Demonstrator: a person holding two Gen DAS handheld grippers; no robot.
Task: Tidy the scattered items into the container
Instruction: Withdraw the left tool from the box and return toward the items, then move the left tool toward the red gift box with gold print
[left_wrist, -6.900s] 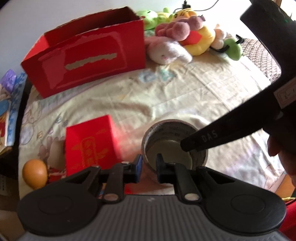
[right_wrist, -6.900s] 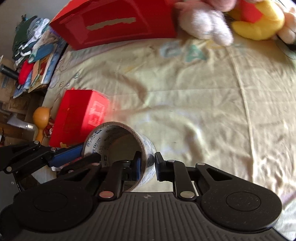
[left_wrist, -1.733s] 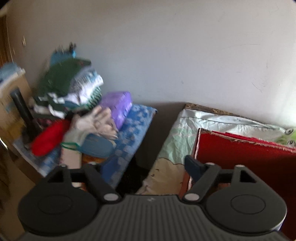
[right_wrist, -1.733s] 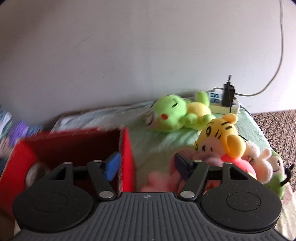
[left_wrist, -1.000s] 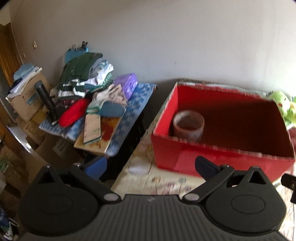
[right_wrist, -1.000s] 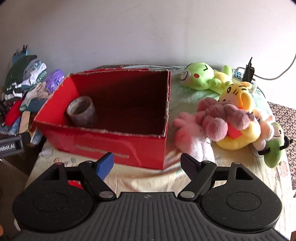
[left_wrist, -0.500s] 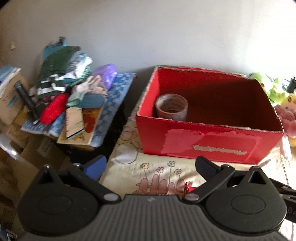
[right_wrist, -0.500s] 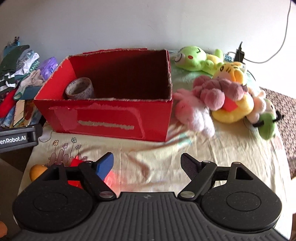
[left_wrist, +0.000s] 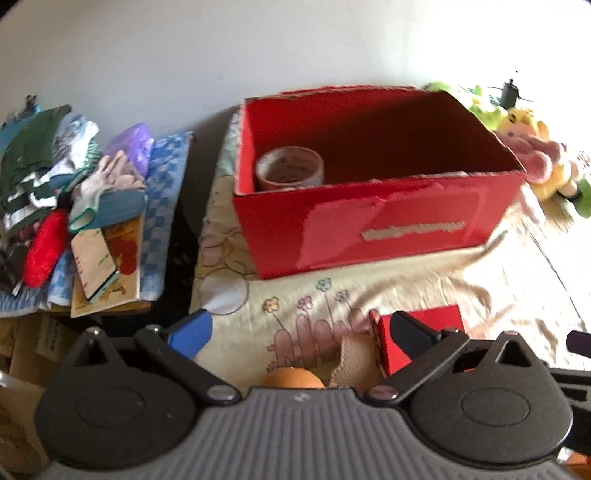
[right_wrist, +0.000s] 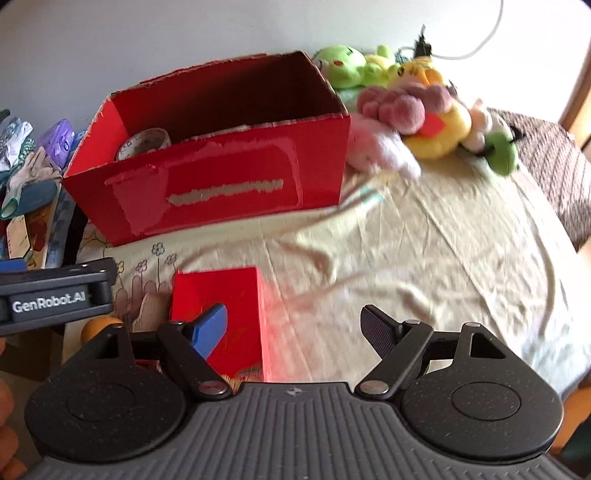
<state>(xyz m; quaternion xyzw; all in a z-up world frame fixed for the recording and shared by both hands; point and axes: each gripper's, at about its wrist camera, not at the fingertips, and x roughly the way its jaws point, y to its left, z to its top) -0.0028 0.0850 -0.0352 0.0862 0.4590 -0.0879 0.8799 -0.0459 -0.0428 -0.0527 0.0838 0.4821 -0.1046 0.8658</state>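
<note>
1. While both tools hang above the near part of the cloth-covered bed (right_wrist: 424, 258), neither carries anything: the left gripper (left_wrist: 299, 328) has its fingers spread wide apart, and so does the right gripper (right_wrist: 295, 328)
2. The red cardboard box (right_wrist: 221, 184), open at the top, stands at the far side of the cloth; it is the container, and its open mouth faces up so things can be lowered in from above
3. A roll of tape (left_wrist: 290, 168) already lies inside the box, tucked into its left end, which leaves most of the floor free for more
4. The small red box (right_wrist: 218, 306) lies on the cloth well apart from the container, just ahead of the right gripper; the blue finger pad stands over its near face, the black one off to its right side
5. An orange ball (left_wrist: 293, 378), likely a fruit though I cannot tell, sits at the cloth's near edge beside the small box, right under the left gripper
6. My judgement: the spread fingers suit the next pick, the right taking the small box, the left the ball
7. The plush toys (right_wrist: 424, 110) are heaped right of the container, touching its end wall; whether they count as scattered items is unclear
</note>
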